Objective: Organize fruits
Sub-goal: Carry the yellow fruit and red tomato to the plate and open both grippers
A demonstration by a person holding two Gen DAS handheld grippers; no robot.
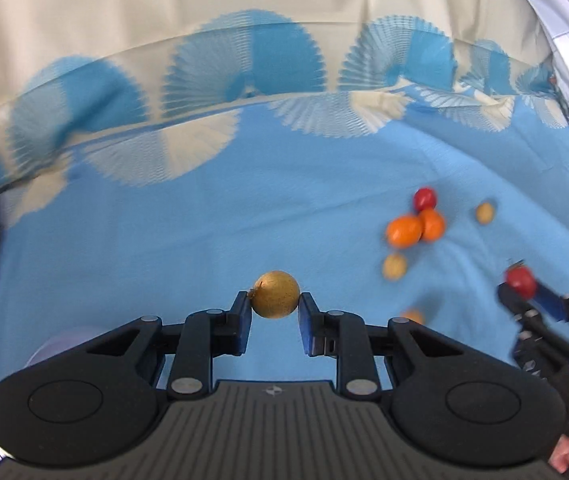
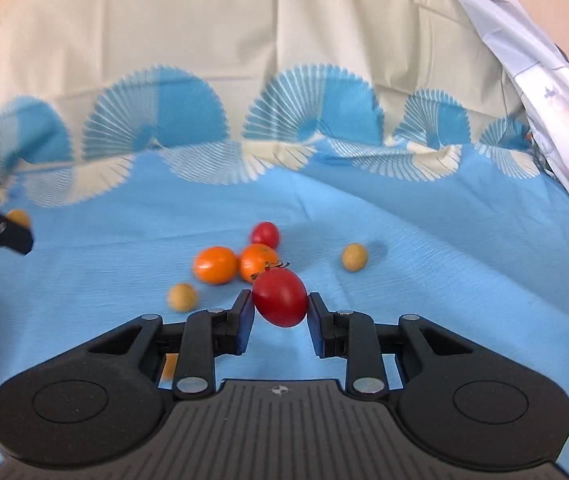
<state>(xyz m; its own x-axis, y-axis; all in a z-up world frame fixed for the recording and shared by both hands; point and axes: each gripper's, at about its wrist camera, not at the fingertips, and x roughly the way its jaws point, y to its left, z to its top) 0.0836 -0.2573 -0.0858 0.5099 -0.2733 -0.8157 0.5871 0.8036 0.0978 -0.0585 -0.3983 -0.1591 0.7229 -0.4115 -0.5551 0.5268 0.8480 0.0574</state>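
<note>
The left hand-held gripper (image 1: 275, 307) is clamped on a round yellow-brown fruit (image 1: 276, 294), lifted above the light blue cloth (image 1: 164, 248) on the bench. The right hand-held gripper (image 2: 280, 307) is clamped on a red cherry tomato (image 2: 280, 297) with a small dry stem on top.

More fruit lies on the cloth in a loose bunch: two orange round fruits (image 2: 215, 265) touching each other, another red tomato (image 2: 264, 234) just behind them, and two small yellow-brown fruits, one (image 2: 182, 297) near the front and one (image 2: 353, 257) off to the right.

The left side of the cloth is bare and wide. At the back, the cloth runs up into a cream wall sheet with blue fan shapes (image 2: 156, 108). A crinkly white plastic sheet (image 2: 556, 100) hangs at the right edge.
</note>
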